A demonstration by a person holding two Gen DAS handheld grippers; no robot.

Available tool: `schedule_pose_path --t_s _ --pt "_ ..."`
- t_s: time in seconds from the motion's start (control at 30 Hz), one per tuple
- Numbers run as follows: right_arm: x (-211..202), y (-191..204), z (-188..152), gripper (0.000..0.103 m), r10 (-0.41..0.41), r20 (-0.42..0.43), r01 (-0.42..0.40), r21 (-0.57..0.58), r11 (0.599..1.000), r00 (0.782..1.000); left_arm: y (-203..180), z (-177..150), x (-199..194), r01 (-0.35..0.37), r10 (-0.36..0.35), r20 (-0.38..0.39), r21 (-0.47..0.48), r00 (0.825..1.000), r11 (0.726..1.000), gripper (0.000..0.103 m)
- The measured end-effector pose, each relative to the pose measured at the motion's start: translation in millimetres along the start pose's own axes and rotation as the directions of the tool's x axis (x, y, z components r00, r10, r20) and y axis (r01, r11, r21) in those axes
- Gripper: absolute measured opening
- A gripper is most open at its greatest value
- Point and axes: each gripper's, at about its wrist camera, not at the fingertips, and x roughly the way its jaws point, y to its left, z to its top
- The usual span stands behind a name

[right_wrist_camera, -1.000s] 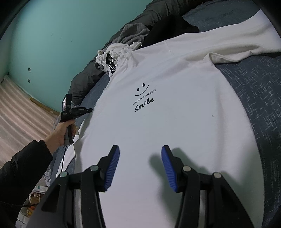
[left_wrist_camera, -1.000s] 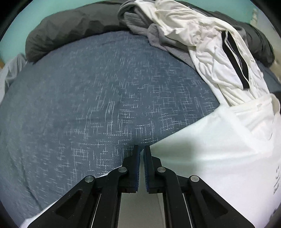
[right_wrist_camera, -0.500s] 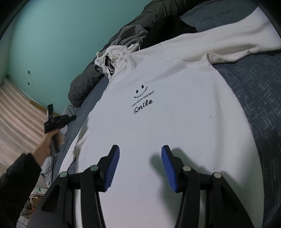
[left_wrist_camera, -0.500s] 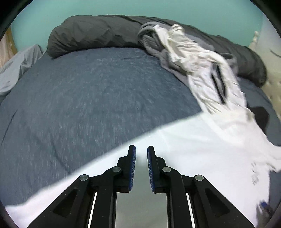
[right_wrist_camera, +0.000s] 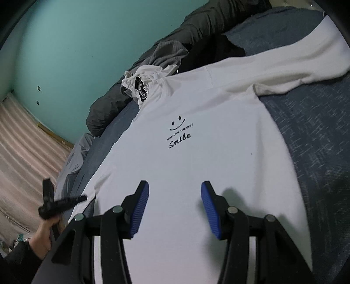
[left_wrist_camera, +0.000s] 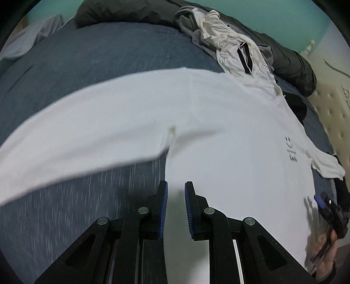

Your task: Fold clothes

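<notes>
1. The left gripper [left_wrist_camera: 176, 192] holds its blue-padded fingers [left_wrist_camera: 163, 203] a narrow gap apart with nothing between them, above the side edge of the white sweatshirt [left_wrist_camera: 218, 135]
2. The right gripper [right_wrist_camera: 175, 201] has its fingers [right_wrist_camera: 140, 207] spread wide and empty over the sweatshirt's lower front
3. The sweatshirt lies flat, print up, on the blue bed cover [right_wrist_camera: 317, 142], both sleeves stretched out
4. A pile of white and grey clothes [left_wrist_camera: 229, 41] sits just past its collar, against a dark rolled duvet [left_wrist_camera: 135, 11]
</notes>
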Motion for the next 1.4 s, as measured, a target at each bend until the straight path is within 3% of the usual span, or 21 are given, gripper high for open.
schedule_pose_path --t_s 0.3,0.6,0.87,1.07,1.23,1.4 --pt "-33.2 -3.0 -6.4 0.05 -0.011 0.044 0.009 0.048 0.999 0.999 -18.1 -67.3 -33.0 0.013 -0.012 0.042 -0.028 0.999 1.0 0.029" --pt "-84.8 -34.3 -25.9 0.05 -0.117 0.096 0.105 0.128 0.986 0.988 -38.3 -118.9 -36.4 0.02 -0.017 0.066 -0.047 0.998 0.999 0.031" --pt "-129.7 -66.2 -25.9 0.05 -0.17 0.114 0.144 0.208 0.967 0.979 -51.5 -132.4 -26.6 0.051 -0.048 0.087 -0.031 0.995 0.998 0.031" --pt "-153.0 -73.9 -4.2 0.05 -0.216 0.073 0.204 0.142 0.969 0.974 -57.0 -135.1 -18.2 0.095 -0.092 0.07 -0.034 0.993 0.995 0.042" --pt "-184.4 -86.8 46.3 0.05 -0.314 0.121 0.308 0.07 0.949 0.942 -56.8 -133.7 -17.9 0.107 -0.105 0.071 -0.028 0.992 0.994 0.045" --pt "-216.3 -126.6 108.0 0.05 -0.427 0.194 0.415 0.099 0.904 0.883 -46.1 -133.3 -19.6 0.074 -0.069 0.094 -0.051 0.993 0.996 0.046"
